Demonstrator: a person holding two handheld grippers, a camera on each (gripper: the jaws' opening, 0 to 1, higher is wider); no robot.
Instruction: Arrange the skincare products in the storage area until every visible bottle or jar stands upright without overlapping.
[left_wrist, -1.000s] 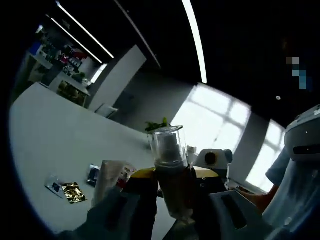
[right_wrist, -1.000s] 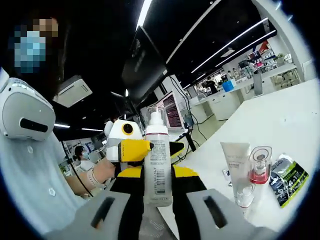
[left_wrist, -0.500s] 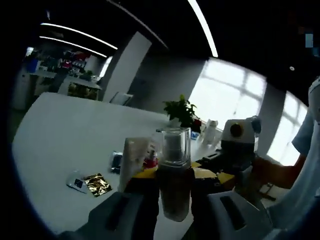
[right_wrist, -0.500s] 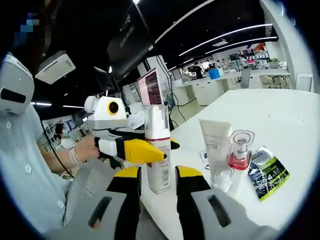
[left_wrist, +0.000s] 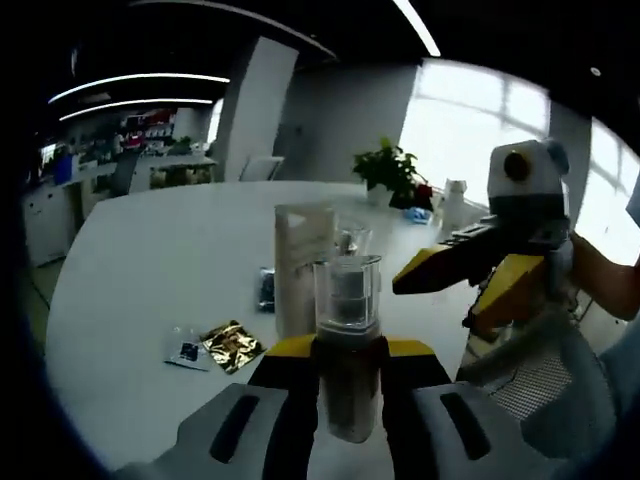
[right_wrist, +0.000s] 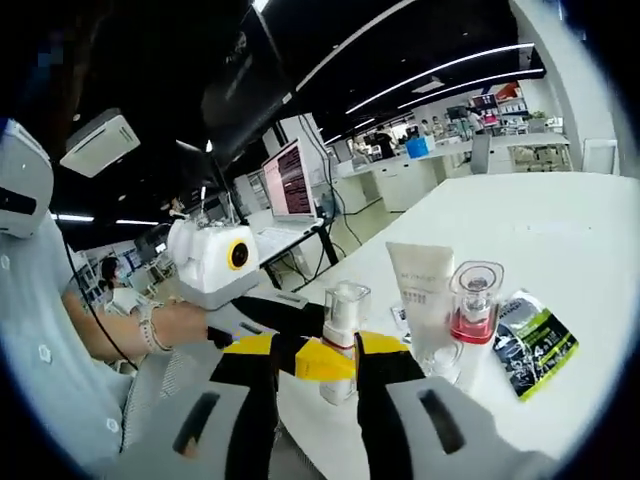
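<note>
Left gripper (left_wrist: 345, 385): clamped on clear-capped bottle (left_wrist: 347, 340), held upright above white table (left_wrist: 150, 270).
Right gripper (right_wrist: 315, 380): jaws apart, holding nothing.
White tube (right_wrist: 424, 296): upright, beside red-based pump bottle (right_wrist: 473, 310).
Sachets (left_wrist: 232, 346): flat on table.

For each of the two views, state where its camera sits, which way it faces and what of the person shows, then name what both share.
Left gripper view: rides the left gripper, facing across the white table; clear-capped bottle between its jaws; a forearm at right.
Right gripper view: rides the right gripper, facing the table edge; hand and sleeve at left.
Shared: white tube, the bottle.
</note>
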